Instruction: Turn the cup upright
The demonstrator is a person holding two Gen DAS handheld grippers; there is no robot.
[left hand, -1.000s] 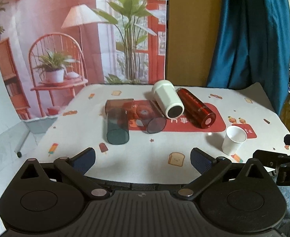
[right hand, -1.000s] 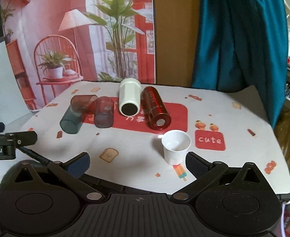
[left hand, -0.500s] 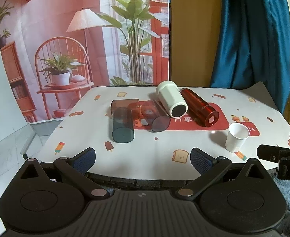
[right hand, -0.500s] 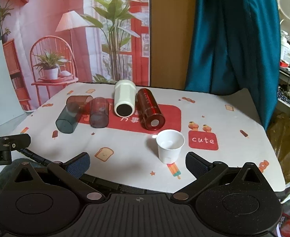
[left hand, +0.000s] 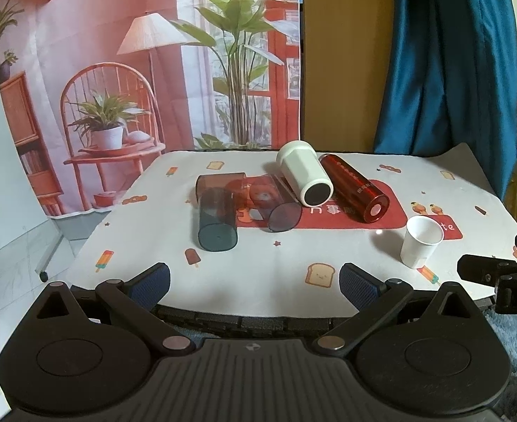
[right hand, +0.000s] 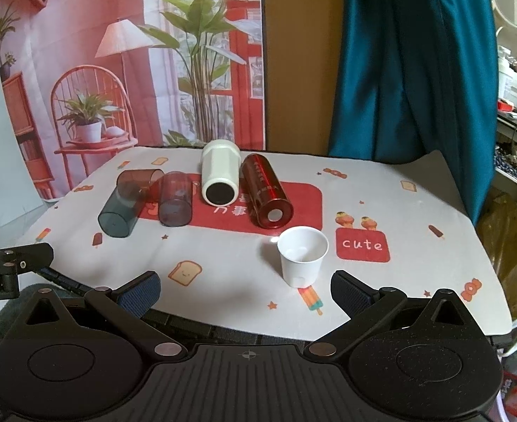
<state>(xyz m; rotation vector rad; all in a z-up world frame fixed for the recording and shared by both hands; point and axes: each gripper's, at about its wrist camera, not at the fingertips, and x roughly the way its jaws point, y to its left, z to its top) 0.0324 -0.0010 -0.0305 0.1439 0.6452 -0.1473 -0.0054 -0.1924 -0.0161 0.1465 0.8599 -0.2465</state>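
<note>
A small white paper cup (right hand: 302, 261) stands upright, mouth up, near the table's front; it also shows in the left wrist view (left hand: 421, 241). Lying on their sides behind it are a white cup (right hand: 220, 177), a shiny red cup (right hand: 266, 196), a purple-tinted clear cup (right hand: 175, 199) and a dark teal clear cup (right hand: 121, 211). My right gripper (right hand: 244, 286) is open and empty, just in front of the paper cup. My left gripper (left hand: 254, 279) is open and empty at the table's front edge, short of the teal cup (left hand: 217, 219).
The cups lie on a white patterned cloth (right hand: 223, 274) with a red mat (right hand: 304, 207). A printed backdrop (right hand: 117, 52) and a teal curtain (right hand: 409, 63) rise behind the table. Bags and clutter (right hand: 515, 218) sit to the right.
Both grippers have drawn back from the table and risen a little, so the cups look farther away. The cups have not moved.
</note>
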